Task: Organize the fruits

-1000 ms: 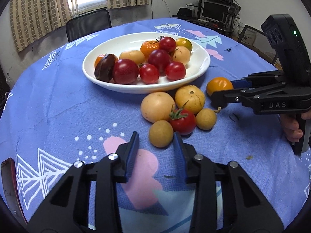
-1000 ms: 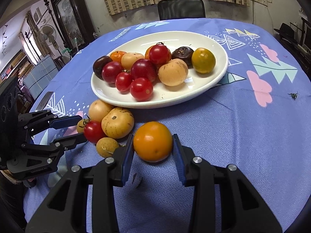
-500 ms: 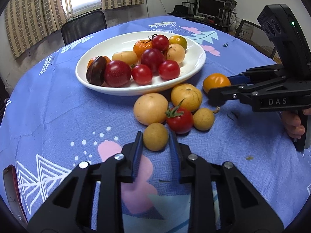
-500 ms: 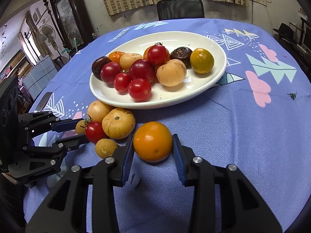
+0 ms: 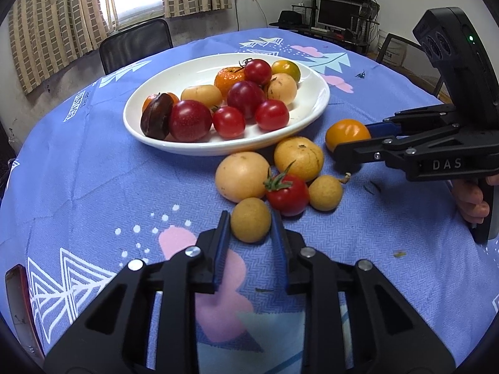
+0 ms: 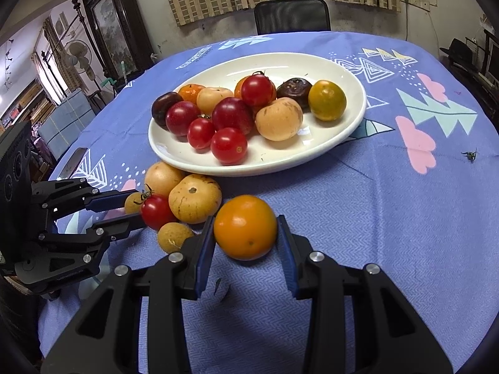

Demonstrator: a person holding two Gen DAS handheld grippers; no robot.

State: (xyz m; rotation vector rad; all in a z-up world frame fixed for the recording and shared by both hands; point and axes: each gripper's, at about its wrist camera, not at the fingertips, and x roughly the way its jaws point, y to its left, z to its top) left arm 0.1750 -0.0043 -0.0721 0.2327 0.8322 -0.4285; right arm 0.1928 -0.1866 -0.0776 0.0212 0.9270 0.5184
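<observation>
Two grippers, both yours, both at the loose fruit on the table.

Left gripper [image 5: 251,229]: jaws closed in on the small tan fruit [image 5: 250,219], a blue pad at each side of it; whether both pads press it or only flank it, you cannot quite tell from this view.

Right gripper [image 6: 245,233]: jaws around the orange fruit [image 6: 245,227], the left pad touching its skin, a thin gap at the right pad.

Between the two: a stemmed red tomato [image 5: 287,194], a second small tan fruit [image 5: 325,192], and two larger yellow-tan fruits [image 5: 242,180], clustered and touching, just off the near rim of the plate [image 5: 315,106].

Plate: white, oval, near the table's middle, holding red tomatoes, dark plums, oranges and pale round fruits in a heap.

Tablecloth [image 6: 389,212]: blue with pink clouds and white triangles.

Your right hand [image 5: 472,201] grips the right handle at the table's right edge.
</observation>
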